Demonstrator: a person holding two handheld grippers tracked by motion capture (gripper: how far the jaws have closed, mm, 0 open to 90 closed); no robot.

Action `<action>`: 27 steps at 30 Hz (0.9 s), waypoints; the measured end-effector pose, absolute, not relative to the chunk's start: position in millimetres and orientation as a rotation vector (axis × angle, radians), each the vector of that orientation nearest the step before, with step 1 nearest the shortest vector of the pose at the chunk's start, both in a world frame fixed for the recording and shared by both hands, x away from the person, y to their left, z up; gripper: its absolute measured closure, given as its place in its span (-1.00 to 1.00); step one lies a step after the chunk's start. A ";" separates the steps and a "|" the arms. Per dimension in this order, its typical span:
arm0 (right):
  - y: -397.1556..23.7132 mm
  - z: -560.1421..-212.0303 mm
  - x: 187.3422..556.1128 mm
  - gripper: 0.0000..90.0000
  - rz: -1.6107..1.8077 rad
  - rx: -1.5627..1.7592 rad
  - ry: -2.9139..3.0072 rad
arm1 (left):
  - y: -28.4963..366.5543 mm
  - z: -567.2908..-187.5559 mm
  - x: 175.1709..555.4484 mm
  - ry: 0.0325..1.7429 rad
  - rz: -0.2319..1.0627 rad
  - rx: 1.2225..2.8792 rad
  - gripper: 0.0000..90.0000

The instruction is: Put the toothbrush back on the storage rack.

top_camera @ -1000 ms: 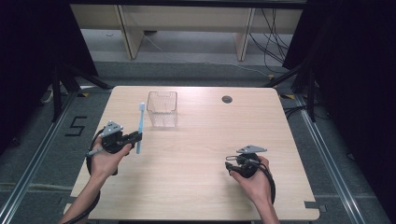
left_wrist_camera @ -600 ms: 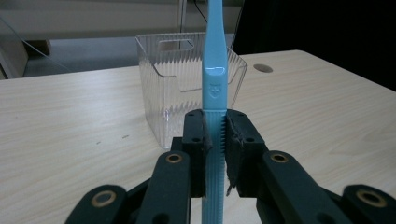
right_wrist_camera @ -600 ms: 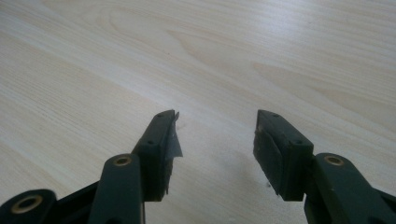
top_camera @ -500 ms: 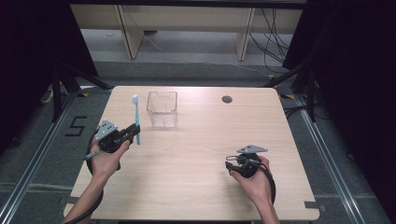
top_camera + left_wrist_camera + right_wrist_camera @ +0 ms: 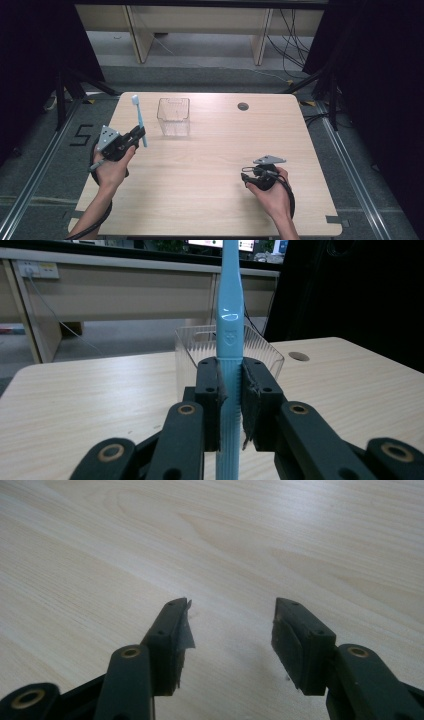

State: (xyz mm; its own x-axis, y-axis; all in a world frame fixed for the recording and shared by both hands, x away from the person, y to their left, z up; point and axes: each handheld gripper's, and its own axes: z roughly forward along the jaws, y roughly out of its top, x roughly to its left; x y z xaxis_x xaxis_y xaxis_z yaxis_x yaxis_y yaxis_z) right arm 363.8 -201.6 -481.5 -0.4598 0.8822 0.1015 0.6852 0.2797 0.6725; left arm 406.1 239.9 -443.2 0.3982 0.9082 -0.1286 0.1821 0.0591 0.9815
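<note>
At the table's left, a light-blue toothbrush [image 5: 139, 121] is clamped by its handle in the left gripper [image 5: 134, 136], held upright just left of the clear plastic container [image 5: 173, 116]. It should be carried over the container's open top, kept vertical, and released low inside. The right gripper [image 5: 248, 176] is rested on the table [image 5: 210, 170], jaws parted, nothing held.

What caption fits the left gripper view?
Hand-held gripper clamps an upright blue toothbrush before a clear plastic container on the wooden table.

The left claw [image 5: 136, 134] is raised with jaws clamped, while the right claw [image 5: 248, 176] rests low, jaws apart.
</note>
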 end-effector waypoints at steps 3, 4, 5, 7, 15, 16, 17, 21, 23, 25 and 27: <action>-203.0 -481.6 364.1 0.09 0.942 1.406 2.257 | 240.2 -440.3 407.0 1.042 0.764 1.413 0.74; -201.9 -480.6 363.1 0.09 0.945 1.439 2.256 | 240.0 -439.8 407.2 1.040 0.767 1.409 0.74; -202.0 -481.3 363.6 0.09 0.959 1.435 2.260 | 240.1 -439.2 407.6 1.039 0.769 1.411 0.74; -202.9 -481.2 363.8 0.09 0.953 1.426 2.258 | 239.6 -438.2 408.7 1.036 0.774 1.409 0.74; -201.9 -481.4 363.4 0.09 0.958 1.436 2.255 | 237.0 -434.2 412.9 1.029 0.816 1.406 0.74; -202.1 -481.6 363.6 0.09 0.962 1.433 2.258 | 236.8 -433.7 413.6 1.029 0.819 1.407 0.74; -202.1 -481.6 363.6 0.09 0.960 1.434 2.257 | 236.8 -433.0 414.3 1.029 0.822 1.408 0.74; -202.7 -481.3 363.8 0.09 0.954 1.423 2.257 | 236.4 -430.1 417.1 1.027 0.839 1.411 0.74; -203.0 -482.3 364.3 0.09 0.954 1.402 2.254 | 235.9 -429.1 418.4 1.025 0.845 1.408 0.74; -203.0 -482.1 364.2 0.09 0.950 1.403 2.253 | 235.4 -428.0 419.3 1.025 0.849 1.414 0.74; -202.4 -480.4 363.2 0.08 0.940 1.425 2.254 | 235.1 -427.1 420.2 1.021 0.856 1.414 0.74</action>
State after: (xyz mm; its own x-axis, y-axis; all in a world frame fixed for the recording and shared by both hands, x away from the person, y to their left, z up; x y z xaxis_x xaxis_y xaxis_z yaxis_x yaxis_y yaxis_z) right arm 363.2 -202.4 -480.4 -0.4553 0.8867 0.0804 0.6810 0.2887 0.6729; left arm 420.2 235.1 -427.1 0.3590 0.9319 -0.0523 0.1111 0.0130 0.9937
